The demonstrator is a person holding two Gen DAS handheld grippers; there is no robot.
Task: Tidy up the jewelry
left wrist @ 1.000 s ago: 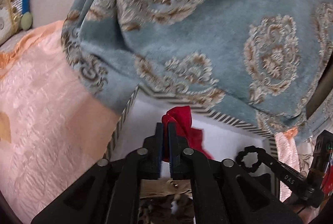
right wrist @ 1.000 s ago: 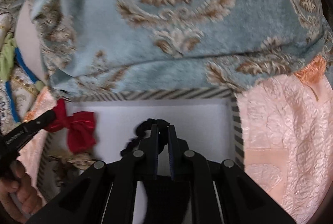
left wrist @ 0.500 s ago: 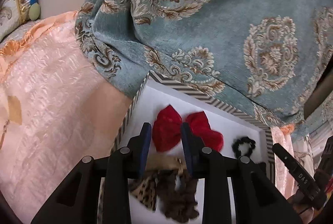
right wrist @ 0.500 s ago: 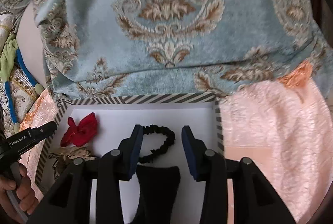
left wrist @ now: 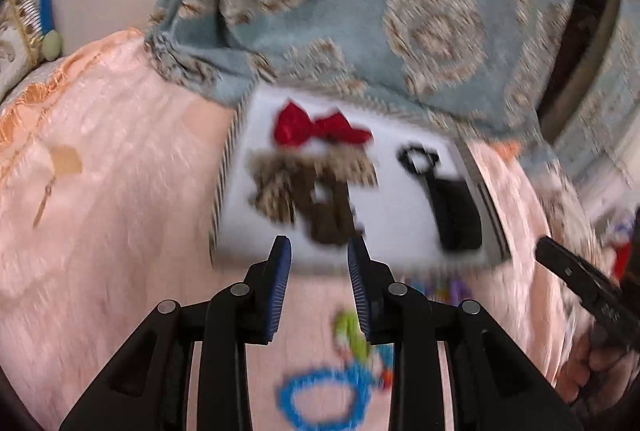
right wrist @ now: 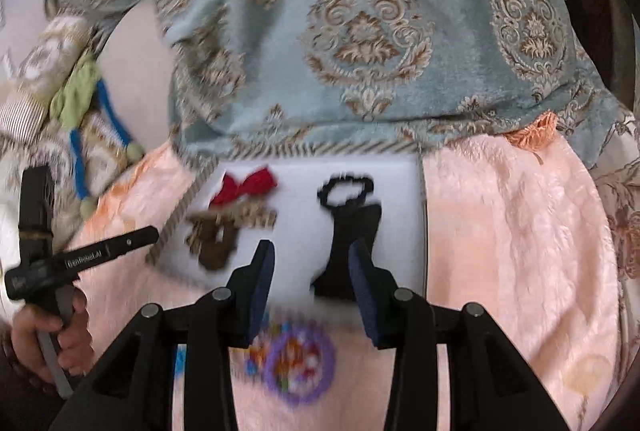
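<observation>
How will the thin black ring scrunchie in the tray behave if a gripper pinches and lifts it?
The black scrunchie looks like a thin ruffled fabric loop, so it will probably sag and deform rather than keep its ring shape. It seems very light and unlikely to roll. It appears to touch the black pouch in the white tray, so it might drag it slightly.

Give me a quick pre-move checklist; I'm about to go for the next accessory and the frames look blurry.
1. Left claw open and holding nothing: ok.
2. Right claw open and holding nothing: ok.
3. Red bow lying inside the white tray: ok.
4. Black scrunchie in the tray, apart from the bow: ok.
5. Blue ring and purple ring in the tray: not ok, both lie on the pink blanket.
6. Sharp view for aiming: not ok, motion blur.
</observation>
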